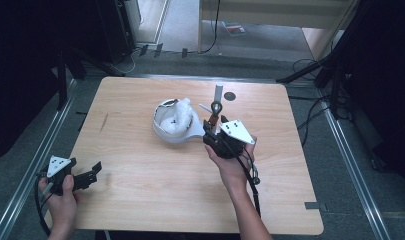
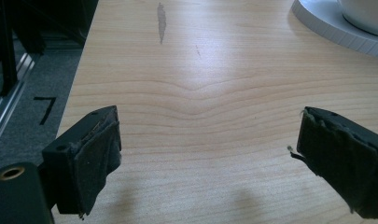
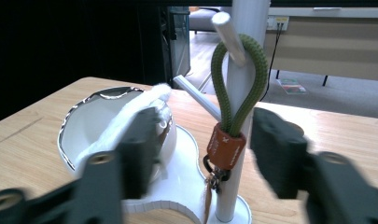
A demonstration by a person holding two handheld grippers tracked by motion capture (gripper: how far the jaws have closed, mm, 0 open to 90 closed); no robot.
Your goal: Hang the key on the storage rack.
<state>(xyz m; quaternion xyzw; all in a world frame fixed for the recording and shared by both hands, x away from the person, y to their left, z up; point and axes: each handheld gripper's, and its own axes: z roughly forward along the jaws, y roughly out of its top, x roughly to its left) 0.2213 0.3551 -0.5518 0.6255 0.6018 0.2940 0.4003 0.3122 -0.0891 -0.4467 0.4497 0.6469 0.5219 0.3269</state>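
While backing away from the hung keyring, keep the right gripper (image 3: 207, 144) level and pull straight back along its own line; judged the safest way to leave the loop seated. Avoid sideways drift: risks brushing the tan leather collar (image 3: 225, 148) and swinging the loop off its peg. Hold the present gap until well clear of the post.

Right fingers (image 3: 140, 144): parted to a middling gap, gripping nothing. One on each side of the collar, near it but apart. Blurred in the right gripper view, so exact clearance hard to judge.

Between them: olive-green braided cord loop (image 3: 238, 84), draped over the upper slanted white peg (image 3: 228, 30) of a white upright post (image 3: 252, 18). Under the collar, a dark ring and small dangling bits, too dim to name. Hanging freely, close against the post.

Just beside the post: white bowl with a silvery rim (image 3: 84, 126), stuffed with white crumpled cloth (image 3: 130, 112), sharing the post's flat white base (image 3: 186, 177). Worth keeping the near finger off that rim.

Farther out: left gripper (image 2: 210, 121) low over the pale wooden bench (image 2: 200, 70) near its left front corner, well apart from the stand. Spread wide, empty, touching nothing.
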